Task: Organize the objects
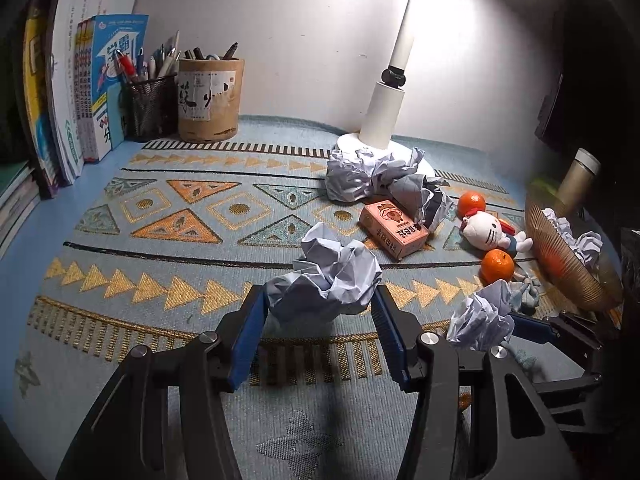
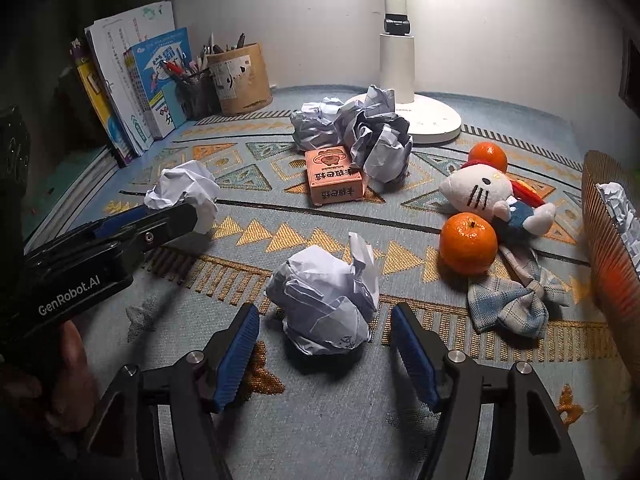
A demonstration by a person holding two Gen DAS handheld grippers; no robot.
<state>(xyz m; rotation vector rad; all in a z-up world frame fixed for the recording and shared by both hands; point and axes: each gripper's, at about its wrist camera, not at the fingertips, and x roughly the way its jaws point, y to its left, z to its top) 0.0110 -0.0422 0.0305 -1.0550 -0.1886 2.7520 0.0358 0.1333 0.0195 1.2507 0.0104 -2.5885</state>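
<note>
The left gripper (image 1: pixel 320 304) is clamped on a crumpled paper ball (image 1: pixel 326 280), both blue pads pressed into its sides; in the right wrist view that same ball (image 2: pixel 186 194) sits at about nine o'clock, pinched at the gripper's tip. The right gripper (image 2: pixel 326 326) stands open, its pads clear of a second paper wad (image 2: pixel 326 304) that lies on the patterned mat (image 2: pixel 360 400) between them. Beyond that wad, at twelve o'clock, a pink box (image 2: pixel 334 178) rests against a heap of crumpled sheets (image 2: pixel 354 132) by the white lamp base (image 2: pixel 436 118). Towards two o'clock a white plush cat (image 2: pixel 492 196) lies between two oranges (image 2: pixel 468 242), and a checked cloth (image 2: pixel 512 300) is spread just beside the nearer orange. A ribbed basket (image 2: pixel 608 240) at the three o'clock edge holds more crumpled paper. Books (image 2: pixel 132 92) and two pen holders (image 2: pixel 240 78) stand at eleven o'clock against the wall.
</note>
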